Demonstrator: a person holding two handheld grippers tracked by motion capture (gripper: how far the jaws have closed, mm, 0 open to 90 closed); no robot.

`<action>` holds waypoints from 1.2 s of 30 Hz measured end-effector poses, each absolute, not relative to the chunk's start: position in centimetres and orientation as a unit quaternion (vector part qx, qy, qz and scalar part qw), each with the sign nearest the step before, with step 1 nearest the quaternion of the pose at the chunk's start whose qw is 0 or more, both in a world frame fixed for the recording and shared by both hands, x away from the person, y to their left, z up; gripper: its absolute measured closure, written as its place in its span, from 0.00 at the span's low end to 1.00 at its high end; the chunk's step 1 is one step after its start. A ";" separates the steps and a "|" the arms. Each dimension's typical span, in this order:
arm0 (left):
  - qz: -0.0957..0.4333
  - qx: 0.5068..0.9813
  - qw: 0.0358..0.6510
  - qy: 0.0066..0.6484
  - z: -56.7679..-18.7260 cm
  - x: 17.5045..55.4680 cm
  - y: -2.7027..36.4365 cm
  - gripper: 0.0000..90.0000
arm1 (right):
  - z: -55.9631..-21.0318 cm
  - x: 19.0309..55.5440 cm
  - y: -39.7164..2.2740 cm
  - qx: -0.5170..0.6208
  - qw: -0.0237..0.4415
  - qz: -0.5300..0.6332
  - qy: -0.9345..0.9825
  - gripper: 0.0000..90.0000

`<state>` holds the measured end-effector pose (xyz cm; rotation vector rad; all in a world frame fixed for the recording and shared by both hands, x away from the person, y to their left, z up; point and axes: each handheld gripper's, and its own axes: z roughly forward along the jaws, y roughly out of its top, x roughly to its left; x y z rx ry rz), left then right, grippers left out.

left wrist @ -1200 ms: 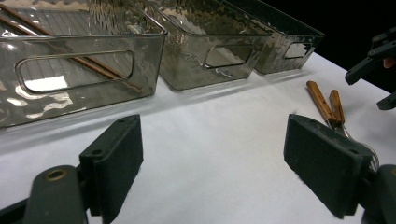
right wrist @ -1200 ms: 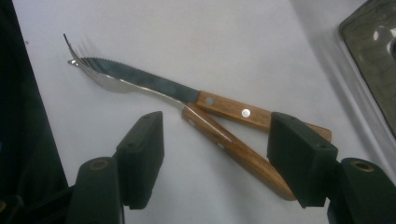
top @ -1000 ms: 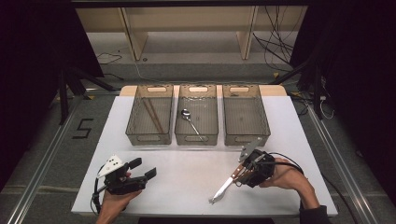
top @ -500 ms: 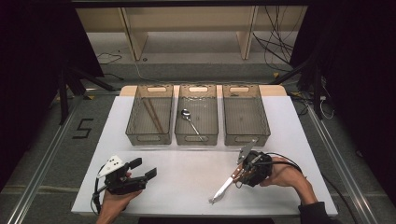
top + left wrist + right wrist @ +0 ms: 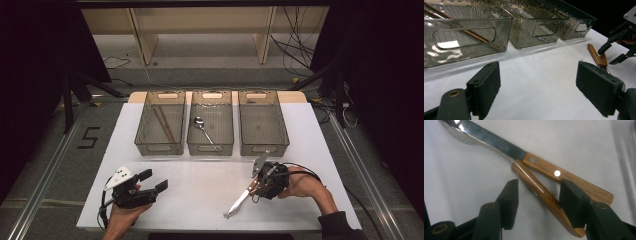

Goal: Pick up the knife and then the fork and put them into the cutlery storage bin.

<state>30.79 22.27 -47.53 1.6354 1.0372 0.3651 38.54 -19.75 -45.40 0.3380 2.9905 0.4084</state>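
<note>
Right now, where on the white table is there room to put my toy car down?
The white table is bare between the left gripper and the two wooden-handled utensils, and along the strip before the three smoky plastic bins. It is crowded at the right gripper, whose jaws have been closing around one wooden handle.

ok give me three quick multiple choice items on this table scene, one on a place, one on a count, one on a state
1. Where does the spoon lie?
A. left bin
B. middle bin
C. right bin

2. How many bins stand in the row?
A. two
B. three
C. four

3. How do the right gripper's jaws stand at the wooden handles?
A. apart, one handle between them
B. clamped shut on both
C. shut, away from them

Key: 1 B, the high view shows it in the middle bin. 2 B, three stand side by side. 3 A, the right gripper view shows gaps at the pads as the jaws have just been closing.
</note>
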 end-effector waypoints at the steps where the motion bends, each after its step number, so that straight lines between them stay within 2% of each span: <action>1: 0.154 0.691 0.553 0.439 -47.5 30.8 22.3 0.22 | -45.4 38.6 -19.7 0.110 0.052 0.132 0.984 0.58; 31: 0.151 0.689 0.555 0.441 -47.5 30.8 22.3 0.22 | -45.2 38.0 -18.8 -0.003 0.041 0.069 0.997 0.81; 34: 0.152 0.690 0.555 0.440 -47.5 30.8 22.3 0.22 | -45.0 38.0 -18.8 -0.003 0.029 0.075 0.997 0.89; 36: 0.151 0.689 0.555 0.440 -47.5 30.8 22.3 0.22 | -45.2 38.0 -18.7 -0.004 0.029 0.074 0.997 0.89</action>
